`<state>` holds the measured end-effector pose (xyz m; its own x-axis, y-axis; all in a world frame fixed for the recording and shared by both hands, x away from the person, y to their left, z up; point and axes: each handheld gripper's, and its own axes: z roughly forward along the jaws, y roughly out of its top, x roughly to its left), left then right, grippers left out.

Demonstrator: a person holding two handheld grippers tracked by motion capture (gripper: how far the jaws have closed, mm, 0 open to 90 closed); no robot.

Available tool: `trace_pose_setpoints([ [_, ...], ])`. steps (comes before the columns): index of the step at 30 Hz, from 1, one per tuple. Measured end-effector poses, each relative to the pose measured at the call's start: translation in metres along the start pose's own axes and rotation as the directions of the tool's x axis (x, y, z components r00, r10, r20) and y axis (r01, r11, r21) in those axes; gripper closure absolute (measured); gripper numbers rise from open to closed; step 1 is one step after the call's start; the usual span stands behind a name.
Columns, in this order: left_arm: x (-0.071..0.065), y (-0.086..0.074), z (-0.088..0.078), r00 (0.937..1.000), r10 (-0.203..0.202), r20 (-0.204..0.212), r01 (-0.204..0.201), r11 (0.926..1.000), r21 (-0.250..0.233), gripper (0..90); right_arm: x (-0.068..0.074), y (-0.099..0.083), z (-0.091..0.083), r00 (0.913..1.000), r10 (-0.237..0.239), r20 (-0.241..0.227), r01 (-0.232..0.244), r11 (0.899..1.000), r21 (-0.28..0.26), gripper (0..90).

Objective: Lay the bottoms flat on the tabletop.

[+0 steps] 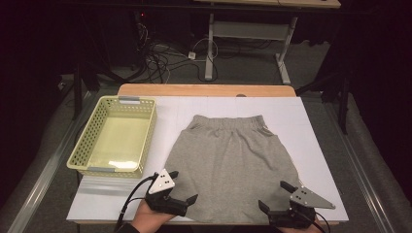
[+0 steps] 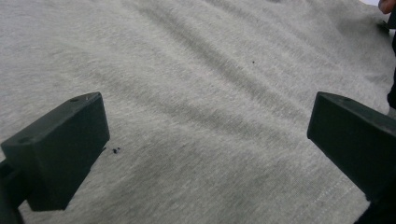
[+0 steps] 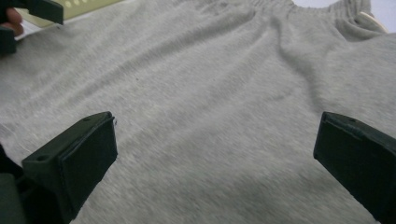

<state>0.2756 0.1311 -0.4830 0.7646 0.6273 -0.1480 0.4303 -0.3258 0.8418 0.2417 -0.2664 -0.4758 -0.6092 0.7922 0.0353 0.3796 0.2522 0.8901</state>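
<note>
A grey skirt [image 1: 231, 160] with an elastic waistband lies flat on the white table top [image 1: 311, 126], waistband at the far end. My left gripper [image 1: 183, 186] hovers over the skirt's near left corner, open, with only grey fabric [image 2: 205, 70] between its jaws. Over the near right corner my right gripper [image 1: 273, 195] is also open. The right gripper view looks across the cloth [image 3: 210, 84] toward the waistband [image 3: 280, 7], with nothing pinched between the jaws. Neither set of pads presses on the fabric.
A pale yellow mesh basket [image 1: 147, 130] stands empty on the left of the table, close to the skirt's left edge. A wooden strip [image 1: 206, 90] runs along the table's far side. Beyond it lie floor cables and desk legs.
</note>
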Motion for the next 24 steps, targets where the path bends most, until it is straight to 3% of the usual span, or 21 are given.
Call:
trace_pose_setpoints([
  [12, 0.0, -0.001, -0.001, 1.0, -0.001, 0.004, 0.001, 1.0, -0.008, 0.0, 0.018, 0.021, 0.018, 0.9962, -0.081, -0.03, 0.081, 0.997, -0.013, 0.0],
  [24, 0.0, -0.001, -0.001, 1.0, 0.0, 0.004, 0.0, 1.0, -0.009, 0.0, 0.03, 0.043, 0.054, 0.9934, -0.089, -0.072, 0.089, 0.996, 0.001, 0.0],
])
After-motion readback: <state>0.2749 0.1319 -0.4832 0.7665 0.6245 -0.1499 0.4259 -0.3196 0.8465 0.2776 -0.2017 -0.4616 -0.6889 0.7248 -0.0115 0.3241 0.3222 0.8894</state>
